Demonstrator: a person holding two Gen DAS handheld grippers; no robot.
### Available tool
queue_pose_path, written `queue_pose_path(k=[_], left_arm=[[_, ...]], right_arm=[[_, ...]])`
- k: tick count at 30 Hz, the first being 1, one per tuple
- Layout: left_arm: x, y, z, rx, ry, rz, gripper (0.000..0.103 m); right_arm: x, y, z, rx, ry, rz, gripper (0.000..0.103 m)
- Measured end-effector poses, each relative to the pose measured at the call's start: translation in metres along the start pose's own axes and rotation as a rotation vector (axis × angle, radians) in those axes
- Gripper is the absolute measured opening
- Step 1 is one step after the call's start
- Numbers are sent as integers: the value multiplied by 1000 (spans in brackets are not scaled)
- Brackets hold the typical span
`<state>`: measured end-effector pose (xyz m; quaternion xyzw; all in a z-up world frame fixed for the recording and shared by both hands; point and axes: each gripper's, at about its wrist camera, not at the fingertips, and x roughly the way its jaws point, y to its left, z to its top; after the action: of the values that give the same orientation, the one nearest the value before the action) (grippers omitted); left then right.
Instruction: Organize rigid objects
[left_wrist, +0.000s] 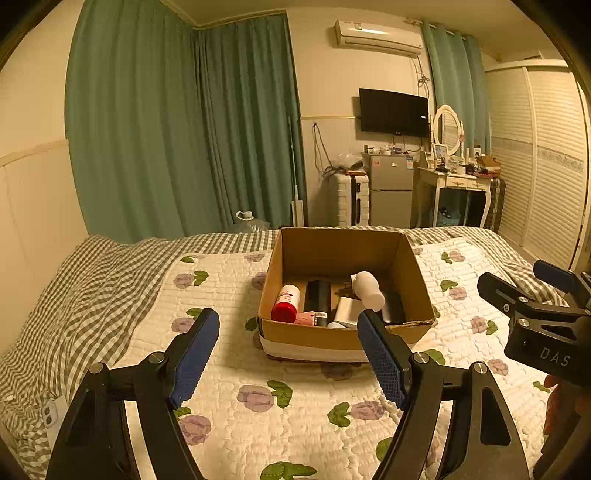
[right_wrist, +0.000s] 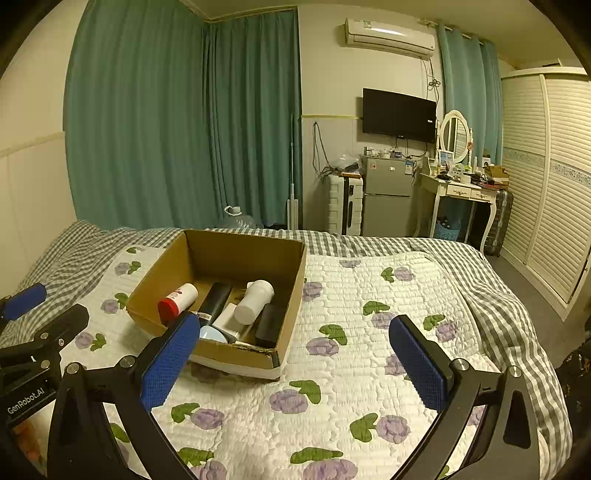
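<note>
A: On the bed, upon a white quilted coverlet with purple flowers, stands an open brown cardboard box. Everything sits inside it?

B: Yes. At the box's left lies a white cylindrical bottle with a red cap; beside it a black cylindrical bottle. A white plastic bottle rests tilted on top of the others, towards the box's right side, over a flat white rectangular piece and a dark flat case by the right wall. A small pink item lies at the front (too small to identify).

A: And the grippers?

B: The left hand-held gripper hovers before the box's front wall, blue pads wide apart, holding nothing. The right hand-held gripper hangs to the box's right and nearer the camera, pads likewise spread and empty.

A: Beyond the box?

B: Teal pleated curtains.
</note>
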<state>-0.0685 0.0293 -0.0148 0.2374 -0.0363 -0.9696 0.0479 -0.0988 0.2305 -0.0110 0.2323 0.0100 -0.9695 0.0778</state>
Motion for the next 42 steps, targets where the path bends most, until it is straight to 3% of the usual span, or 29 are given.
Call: queue_pose_path(k=[42], left_arm=[[0, 2, -2, 5, 16, -10, 80]], right_arm=[[5, 2, -6, -2, 30, 0, 103]])
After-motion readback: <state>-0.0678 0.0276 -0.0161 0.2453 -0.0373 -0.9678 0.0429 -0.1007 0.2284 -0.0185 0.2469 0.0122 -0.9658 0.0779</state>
